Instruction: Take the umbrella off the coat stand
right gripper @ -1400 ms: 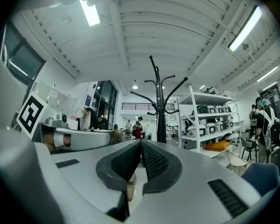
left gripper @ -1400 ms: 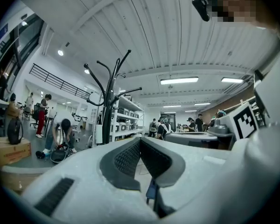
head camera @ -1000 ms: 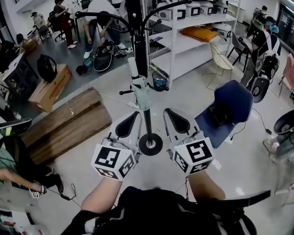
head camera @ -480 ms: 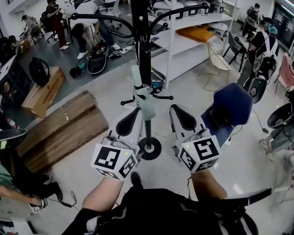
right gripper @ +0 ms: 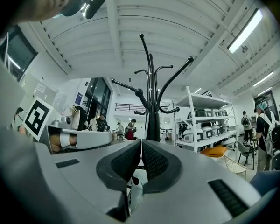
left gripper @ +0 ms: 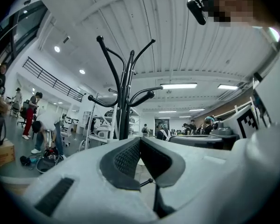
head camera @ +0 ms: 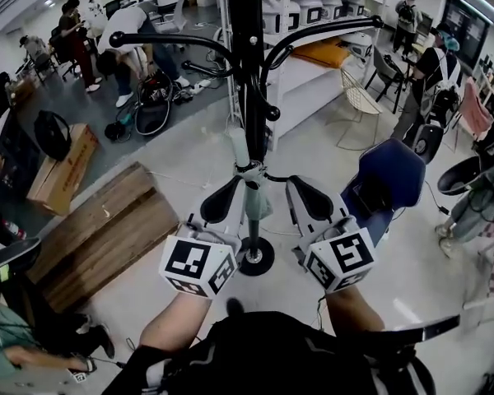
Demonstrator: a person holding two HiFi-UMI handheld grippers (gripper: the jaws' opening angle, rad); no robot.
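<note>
In the centre of the head view, the folded pale-green umbrella [head camera: 253,189] hangs against the coat stand [head camera: 247,48], flanked by the left gripper [head camera: 229,194] and right gripper [head camera: 295,192], both with jaws pressed together, empty.

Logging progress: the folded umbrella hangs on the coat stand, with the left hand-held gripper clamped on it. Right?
Not clamped: the left gripper view shows the left hand-held gripper shut on nothing, beside the umbrella, which hangs on the coat stand.
</note>
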